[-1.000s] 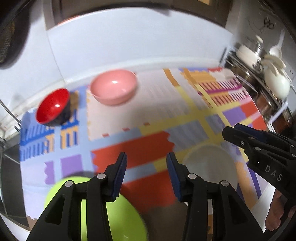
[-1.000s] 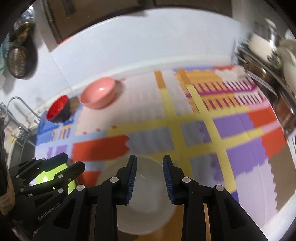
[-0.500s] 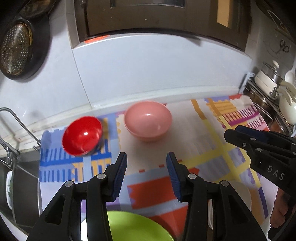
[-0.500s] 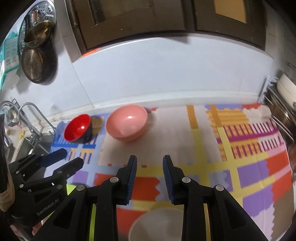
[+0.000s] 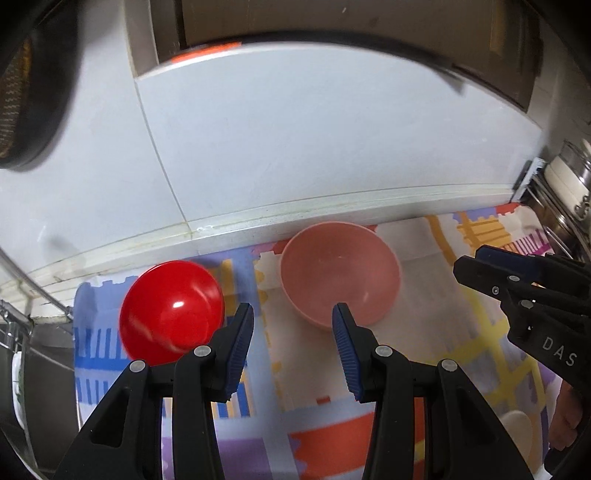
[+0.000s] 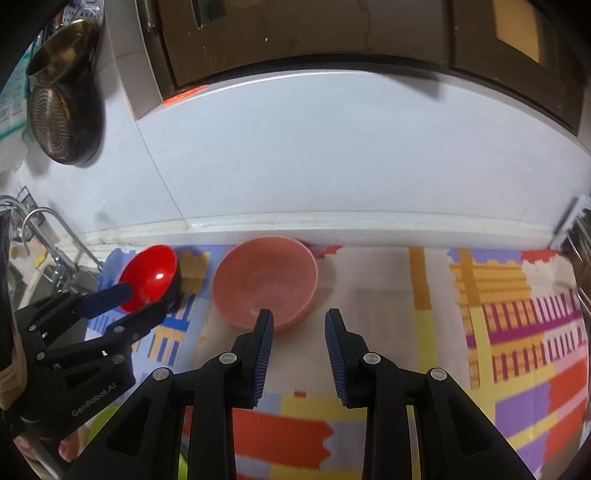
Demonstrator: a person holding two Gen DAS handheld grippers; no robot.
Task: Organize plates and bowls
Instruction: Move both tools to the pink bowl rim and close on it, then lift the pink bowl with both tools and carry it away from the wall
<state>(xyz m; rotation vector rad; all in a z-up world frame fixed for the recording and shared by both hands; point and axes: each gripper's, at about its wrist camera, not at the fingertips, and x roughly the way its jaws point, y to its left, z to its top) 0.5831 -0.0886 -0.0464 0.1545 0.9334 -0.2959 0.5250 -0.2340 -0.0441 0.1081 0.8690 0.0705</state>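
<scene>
A pink bowl (image 5: 340, 273) and a red bowl with a dark outside (image 5: 171, 308) stand side by side at the back of a patterned mat (image 5: 424, 332). My left gripper (image 5: 293, 328) is open and empty, just short of the gap between the two bowls. My right gripper (image 6: 299, 332) is open and empty, near the pink bowl (image 6: 265, 281); the red bowl (image 6: 147, 277) is to its left. A white bowl's edge (image 5: 517, 428) shows at lower right, a green plate's edge (image 6: 101, 424) at lower left.
A white wall (image 6: 332, 155) rises behind the mat, with dark cabinets (image 6: 332, 33) above. A sink with a tap (image 6: 48, 236) is at the left. A strainer (image 6: 55, 114) hangs on the wall. A dish rack with pots (image 5: 565, 192) stands at the right.
Both grippers have moved forward and tilted up toward the back bowls. The green plate and white bowl have slid almost out of view at the bottom. Both stay open.
</scene>
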